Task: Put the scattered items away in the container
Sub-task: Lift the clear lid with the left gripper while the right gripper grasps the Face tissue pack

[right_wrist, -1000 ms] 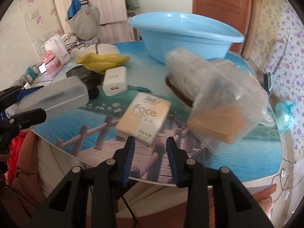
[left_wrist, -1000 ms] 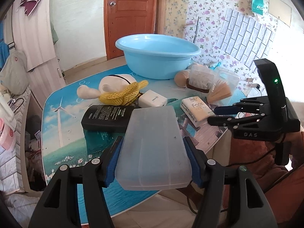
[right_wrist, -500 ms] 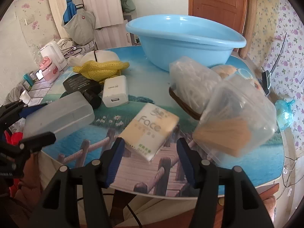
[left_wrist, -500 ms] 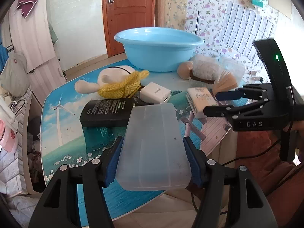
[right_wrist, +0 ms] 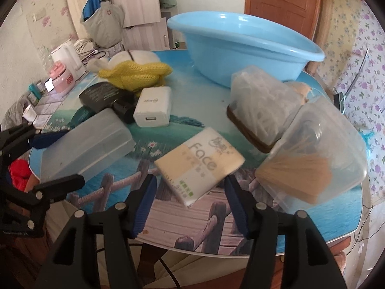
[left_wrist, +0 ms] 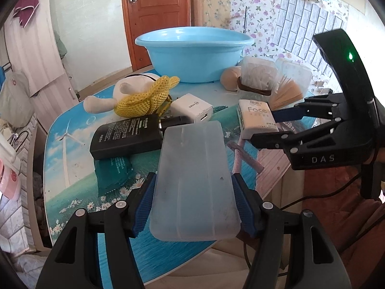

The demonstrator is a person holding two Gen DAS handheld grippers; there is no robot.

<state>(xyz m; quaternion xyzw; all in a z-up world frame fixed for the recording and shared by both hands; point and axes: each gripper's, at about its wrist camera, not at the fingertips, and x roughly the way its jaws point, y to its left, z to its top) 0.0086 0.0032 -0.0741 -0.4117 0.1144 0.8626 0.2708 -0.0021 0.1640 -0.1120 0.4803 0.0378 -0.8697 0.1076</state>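
While the left gripper pinches a translucent plastic box between its blue pads — both pads pressed flat against the box's long sides — the box is held clear of the table, over the near edge, with its far end pointing toward the blue basin. From the right wrist view the same box appears at the left, level and lengthwise in the clamp. The right gripper stands spread wide, holding nothing; its fingers flank the near corner of a tissue pack marked "Face", which lies flat on the table, and whether the pads touch the pack cannot be told. In the left wrist view the right gripper reaches in from the right side, low over the table edge, fingertips just beside the tissue pack. Scattered items on the table: a white charger block, a black flat pack, a yellow knitted piece draped over a white plush toy, a clear tub of cotton swabs and a clear tub of toothpicks — the two tubs touching each other. The basin stands at the far side of the table, upright.
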